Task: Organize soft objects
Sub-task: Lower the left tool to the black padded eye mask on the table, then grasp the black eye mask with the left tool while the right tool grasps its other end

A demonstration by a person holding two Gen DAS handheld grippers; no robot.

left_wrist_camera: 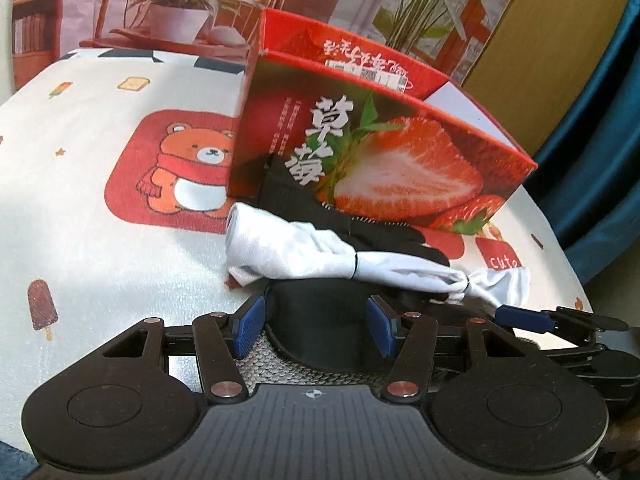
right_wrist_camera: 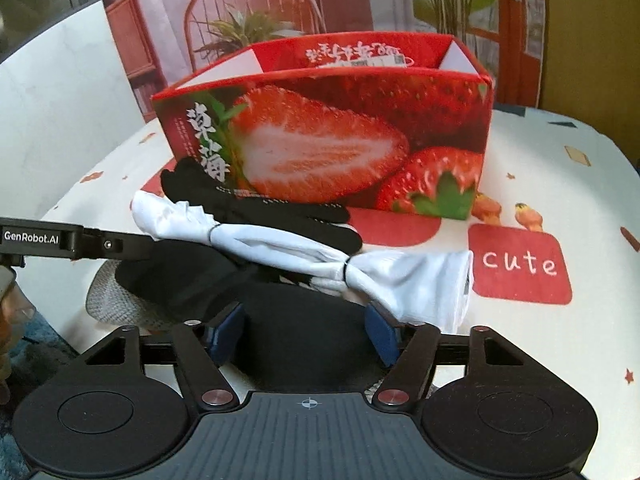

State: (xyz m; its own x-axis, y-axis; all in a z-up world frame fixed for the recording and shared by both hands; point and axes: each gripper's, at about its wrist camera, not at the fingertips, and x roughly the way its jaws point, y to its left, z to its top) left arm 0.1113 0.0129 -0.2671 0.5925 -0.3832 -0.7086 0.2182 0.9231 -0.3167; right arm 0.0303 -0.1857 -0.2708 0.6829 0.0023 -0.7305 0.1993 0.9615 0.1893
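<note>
A white cloth tied in bunches (left_wrist_camera: pixel 320 252) (right_wrist_camera: pixel 304 252) lies on the table in front of a red strawberry box (left_wrist_camera: pixel 380 148) (right_wrist_camera: pixel 328 136). A black glove (left_wrist_camera: pixel 360 224) (right_wrist_camera: pixel 256 204) lies between cloth and box. A black-crowned hat with a grey woven brim (left_wrist_camera: pixel 320 328) (right_wrist_camera: pixel 180 280) sits at the near table edge, under the cloth. My left gripper (left_wrist_camera: pixel 318 326) is open, its blue pads either side of the hat's crown. My right gripper (right_wrist_camera: pixel 306 334) is open over the same hat.
The table wears a white cloth with a bear print (left_wrist_camera: pixel 188 164) and a "cute" patch (right_wrist_camera: pixel 520 264). The right gripper's finger shows in the left wrist view (left_wrist_camera: pixel 560 320). The left gripper's finger shows in the right wrist view (right_wrist_camera: pixel 72 244). A printed backdrop stands behind.
</note>
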